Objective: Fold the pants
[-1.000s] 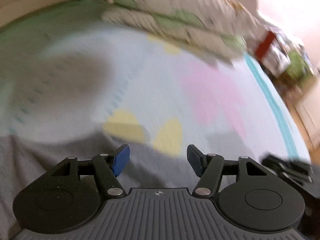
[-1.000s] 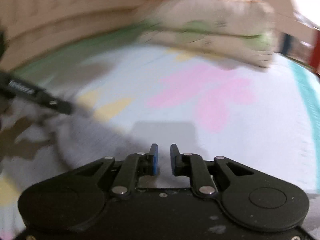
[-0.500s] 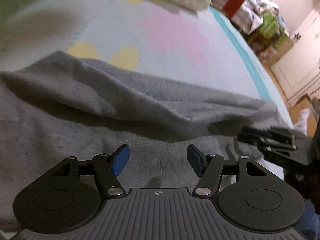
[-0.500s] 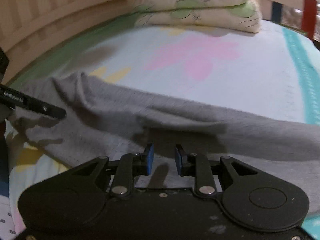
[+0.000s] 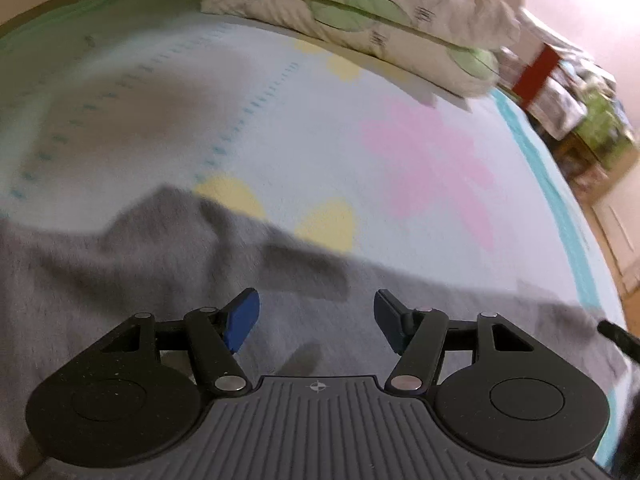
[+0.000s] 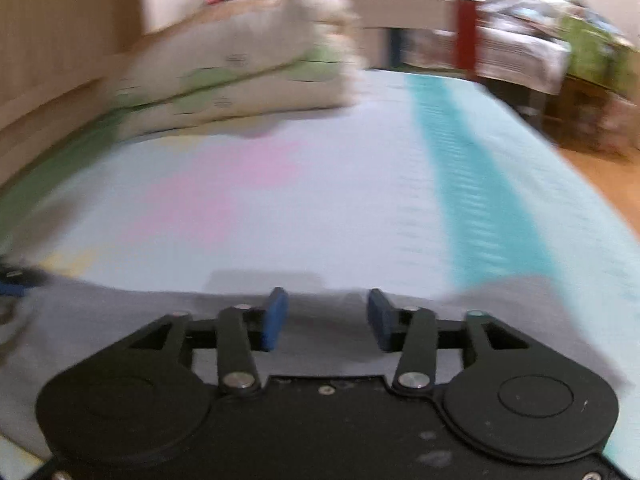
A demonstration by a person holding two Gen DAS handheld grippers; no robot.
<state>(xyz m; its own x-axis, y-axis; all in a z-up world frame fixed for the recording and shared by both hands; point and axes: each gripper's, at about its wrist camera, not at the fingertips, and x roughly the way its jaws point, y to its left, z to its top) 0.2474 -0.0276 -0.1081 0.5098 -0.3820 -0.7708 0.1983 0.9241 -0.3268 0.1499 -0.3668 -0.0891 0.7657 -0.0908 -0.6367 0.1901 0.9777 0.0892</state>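
Observation:
Grey pants lie spread on the bed sheet, filling the lower part of the left wrist view. They also show in the right wrist view as a grey band under the gripper. My left gripper is open and empty just above the grey cloth. My right gripper is open and empty above the pants' far edge. A black tip of the right gripper shows at the right edge of the left wrist view.
The bed sheet is pale blue with pink and yellow shapes and a teal stripe. Stacked pillows lie at the head of the bed. Cluttered furniture and wooden floor lie to the right.
My right gripper has opened wide from nearly shut. Both cameras have tilted up from the pants toward the head of the bed. The pants now lie flatter.

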